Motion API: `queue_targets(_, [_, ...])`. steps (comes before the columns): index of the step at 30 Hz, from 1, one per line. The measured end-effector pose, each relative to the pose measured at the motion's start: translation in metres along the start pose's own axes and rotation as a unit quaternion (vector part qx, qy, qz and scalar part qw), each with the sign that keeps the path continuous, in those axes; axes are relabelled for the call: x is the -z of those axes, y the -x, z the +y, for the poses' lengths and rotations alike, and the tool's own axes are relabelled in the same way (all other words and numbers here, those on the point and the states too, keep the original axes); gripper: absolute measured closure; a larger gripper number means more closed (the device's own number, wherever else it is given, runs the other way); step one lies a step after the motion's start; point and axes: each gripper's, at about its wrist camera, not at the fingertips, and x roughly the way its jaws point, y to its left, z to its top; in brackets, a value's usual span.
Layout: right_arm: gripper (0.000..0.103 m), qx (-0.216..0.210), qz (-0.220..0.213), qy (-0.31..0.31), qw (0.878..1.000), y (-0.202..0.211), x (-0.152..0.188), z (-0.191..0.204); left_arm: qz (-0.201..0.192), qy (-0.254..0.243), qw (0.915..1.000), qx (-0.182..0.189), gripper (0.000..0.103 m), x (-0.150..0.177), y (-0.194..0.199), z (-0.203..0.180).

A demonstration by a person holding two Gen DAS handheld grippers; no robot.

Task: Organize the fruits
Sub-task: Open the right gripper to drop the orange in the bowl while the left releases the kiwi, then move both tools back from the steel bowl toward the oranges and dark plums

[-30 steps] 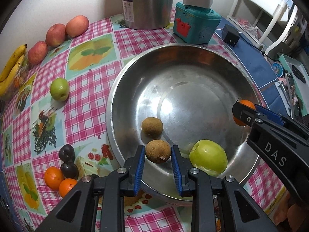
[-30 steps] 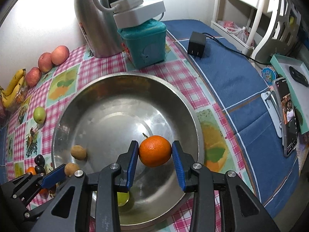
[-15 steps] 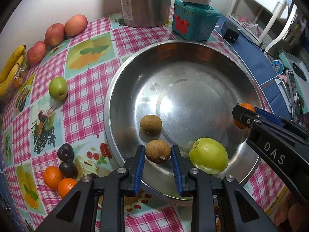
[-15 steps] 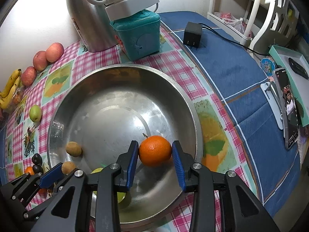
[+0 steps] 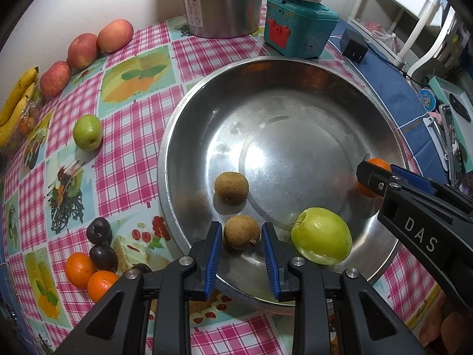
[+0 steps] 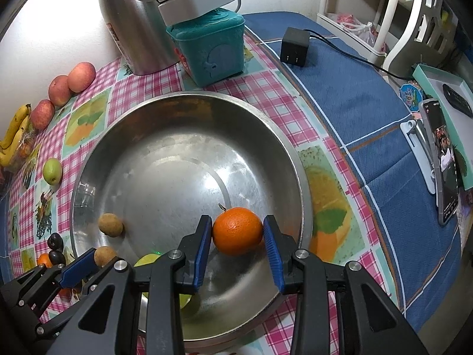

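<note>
A large steel bowl (image 5: 295,71) (image 6: 97,159) holds a brown kiwi (image 5: 231,188) (image 6: 110,224) and a green apple (image 5: 321,235). My left gripper (image 5: 241,235) stands around a second kiwi (image 5: 241,232) at the bowl's near wall, with small gaps beside the pads, so it looks open. My right gripper (image 6: 237,230) is shut on an orange (image 6: 237,230) (image 5: 373,165) and holds it low over the bowl's right side.
On the checked cloth left of the bowl lie a green apple (image 5: 87,132), two dark plums (image 5: 100,244), two oranges (image 5: 88,273), red apples (image 5: 84,48) and bananas (image 5: 14,103). A steel kettle (image 5: 221,0), teal box (image 5: 298,26), charger (image 6: 294,46) and phone (image 6: 443,162) stand behind and right.
The left gripper's pads have parted slightly from the kiwi, which now rests lower in the bowl. The right gripper has lowered toward the bowl with the orange still held.
</note>
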Motion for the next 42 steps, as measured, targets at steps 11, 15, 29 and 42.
queue_targets(11, [0.064, 0.009, -0.004, -0.005, 1.0, 0.001, 0.0, -0.001, 0.002, -0.001, 1.0, 0.0, 0.064, 0.0, -0.001, -0.001])
queue_targets(15, [0.059, 0.008, -0.01, -0.008, 1.0, 0.005, 0.0, -0.001, 0.0, -0.001, 1.0, 0.001, 0.06, -0.001, 0.001, -0.002])
queue_targets(29, [0.059, 0.003, -0.033, -0.009, 0.999, 0.021, -0.002, 0.001, -0.021, 0.026, 0.9994, 0.01, 0.052, -0.005, 0.017, 0.014])
queue_targets(42, [0.059, 0.003, -0.03, 0.0, 1.0, 0.023, -0.001, 0.005, -0.031, 0.071, 0.997, 0.007, 0.044, -0.006, 0.027, 0.037])
